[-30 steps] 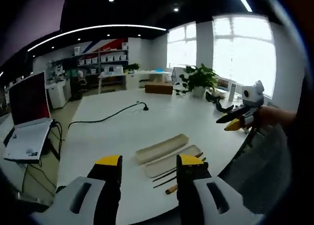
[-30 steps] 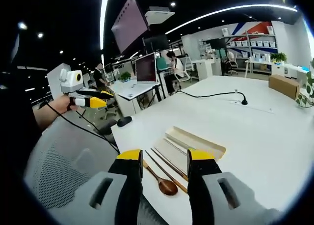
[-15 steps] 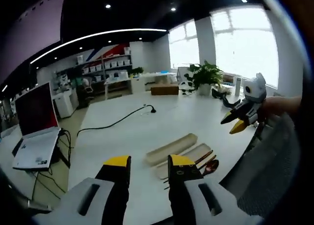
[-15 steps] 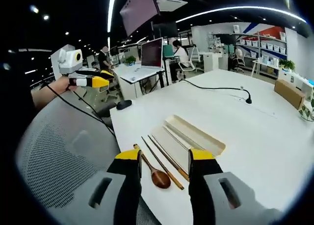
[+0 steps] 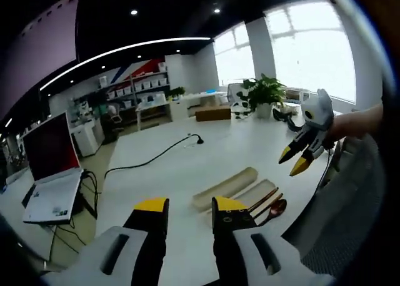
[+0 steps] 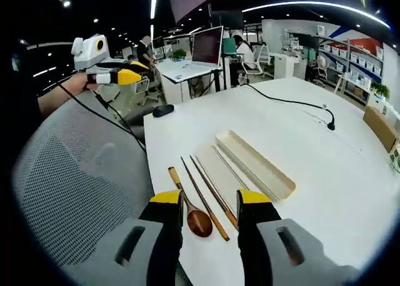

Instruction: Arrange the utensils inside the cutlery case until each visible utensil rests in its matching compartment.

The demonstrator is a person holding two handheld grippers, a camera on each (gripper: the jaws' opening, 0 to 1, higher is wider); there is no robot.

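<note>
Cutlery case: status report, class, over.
Both grippers open, holding nothing. Cutlery case open on table; wooden spoon and chopsticks lie beside it. Nothing blocking.

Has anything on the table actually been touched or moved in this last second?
No. Both views shifted with the hands. The left gripper and right gripper stay open, holding nothing. The spoon, chopsticks and cutlery case lie as before.

Spoon (image 6: 192,212), chopsticks (image 6: 209,192) on table (image 6: 325,173) beside case (image 6: 253,163).
</note>
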